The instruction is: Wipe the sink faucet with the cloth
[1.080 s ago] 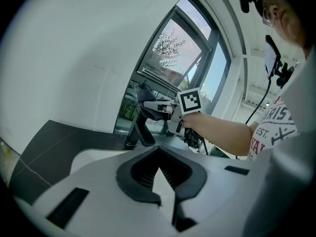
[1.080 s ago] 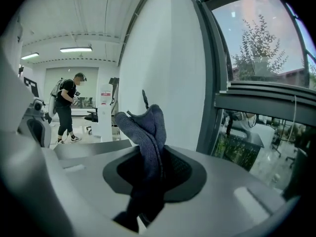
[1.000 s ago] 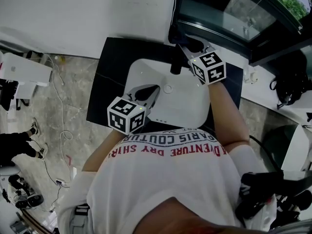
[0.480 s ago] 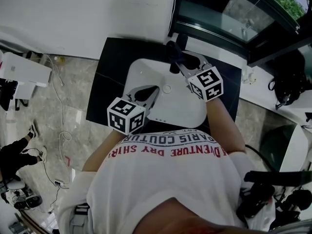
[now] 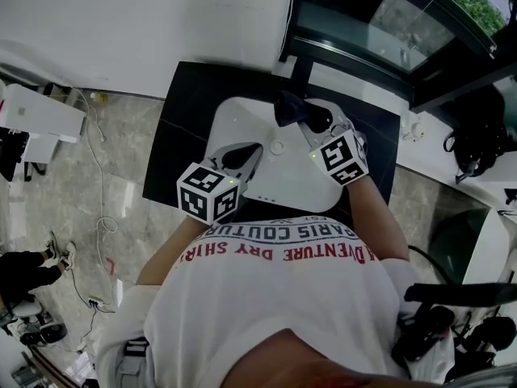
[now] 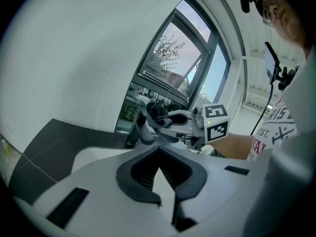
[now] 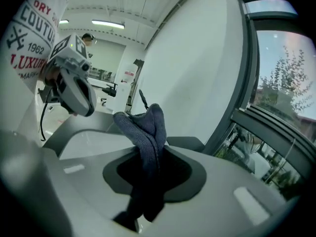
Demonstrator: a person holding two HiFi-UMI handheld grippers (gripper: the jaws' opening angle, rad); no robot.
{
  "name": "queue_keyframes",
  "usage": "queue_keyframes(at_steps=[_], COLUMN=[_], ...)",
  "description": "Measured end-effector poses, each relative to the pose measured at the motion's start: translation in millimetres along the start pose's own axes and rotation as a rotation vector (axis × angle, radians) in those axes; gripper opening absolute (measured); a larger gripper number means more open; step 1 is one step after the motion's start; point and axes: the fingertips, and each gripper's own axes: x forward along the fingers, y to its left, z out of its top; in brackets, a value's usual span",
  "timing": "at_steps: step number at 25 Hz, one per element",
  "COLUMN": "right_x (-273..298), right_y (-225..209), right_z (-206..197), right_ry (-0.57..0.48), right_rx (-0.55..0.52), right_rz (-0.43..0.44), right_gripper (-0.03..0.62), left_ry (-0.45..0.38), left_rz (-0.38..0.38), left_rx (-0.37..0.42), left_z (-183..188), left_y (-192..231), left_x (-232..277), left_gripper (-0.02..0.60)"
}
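I find the right gripper clamped on the dark cloth, and the cloth sits against the top of the faucet at the far edge of the sink. The left gripper, jaws together and empty, hovers over the sink's near left side

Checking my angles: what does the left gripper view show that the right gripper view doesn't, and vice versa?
Only the left gripper view: the dark faucet at the back of the sink, with the right gripper holding the cloth at its top. Only the right gripper view: the cloth pinched between that gripper's own jaws, plus the left gripper over the basin. Both: the cloth, the white sink and the window.
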Motion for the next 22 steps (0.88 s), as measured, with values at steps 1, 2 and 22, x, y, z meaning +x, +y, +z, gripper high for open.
queue_keyframes(at_steps=[1, 2, 22], right_x=[1, 4, 53], right_y=[0, -1, -52], right_z=[-8, -15, -48], right_ry=[0.026, 0.054, 0.289], right_rx=[-0.018, -0.038, -0.312], right_rz=[-0.006, -0.016, -0.155], right_gripper=[0.078, 0.078, 0.078], left_ry=[0.000, 0.001, 0.004], left_rz=[0.001, 0.002, 0.011], left_rx=[-0.002, -0.004, -0.026], left_z=[0, -1, -3], left_y=[1, 2, 15], left_x=[0, 0, 4], left_gripper=[0.002, 0.002, 0.002])
